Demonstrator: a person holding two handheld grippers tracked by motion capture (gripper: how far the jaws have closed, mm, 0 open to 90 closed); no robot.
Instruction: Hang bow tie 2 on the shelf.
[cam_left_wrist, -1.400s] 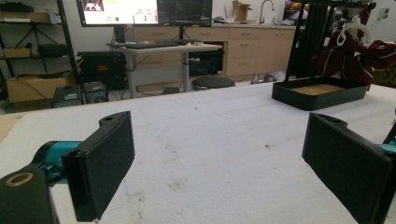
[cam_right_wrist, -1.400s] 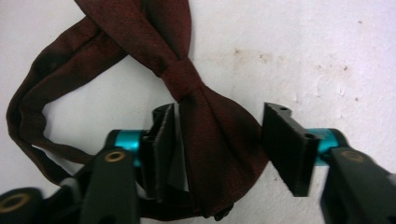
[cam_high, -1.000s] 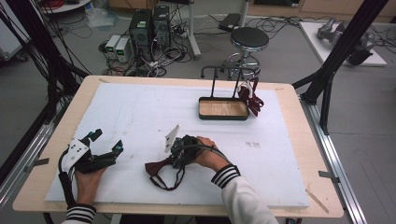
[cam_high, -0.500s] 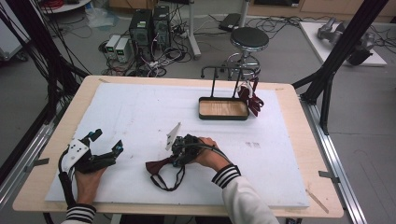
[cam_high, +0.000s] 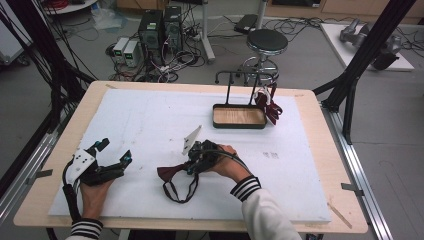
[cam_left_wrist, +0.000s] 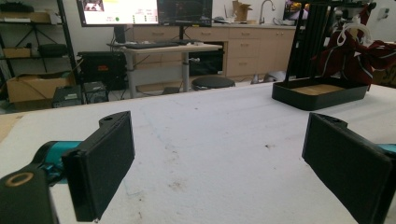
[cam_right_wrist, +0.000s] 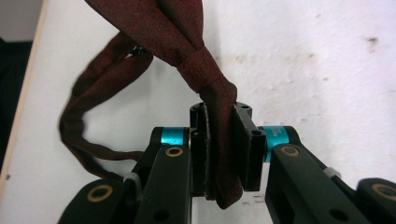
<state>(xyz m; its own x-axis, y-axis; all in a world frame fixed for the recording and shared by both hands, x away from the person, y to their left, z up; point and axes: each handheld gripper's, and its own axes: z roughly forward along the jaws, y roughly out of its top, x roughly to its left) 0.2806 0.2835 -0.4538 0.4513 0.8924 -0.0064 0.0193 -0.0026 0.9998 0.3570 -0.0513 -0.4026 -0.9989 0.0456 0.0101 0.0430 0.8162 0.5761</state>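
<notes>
Our right gripper (cam_right_wrist: 219, 154) has just squeezed shut, and its two black jaws are pinching one wing of the dark red bow tie (cam_high: 169, 172). In the right gripper view the cloth is pressed flat between them, with the knot just above. Our left gripper (cam_high: 112, 152) has its jaws wide apart with nothing between them, and it rests on the white mat (cam_high: 150, 120) off to the side.

The bow tie lies near our edge of the mat, just left of the right gripper. Its thin strap (cam_high: 177, 192) makes a loop toward us.

We think the job now is to lift the bow tie and carry it to the black stand (cam_high: 239, 116) at the far side, where another red bow tie (cam_high: 267, 105) already hangs from the rail. To do it well, we should keep the pinch tight, because the cloth is thin and slippery. We should lift slowly so the strap comes up too and does not drag or catch. The open left gripper could help by taking the strap and holding the loop wide, so it can slip over the rail.
</notes>
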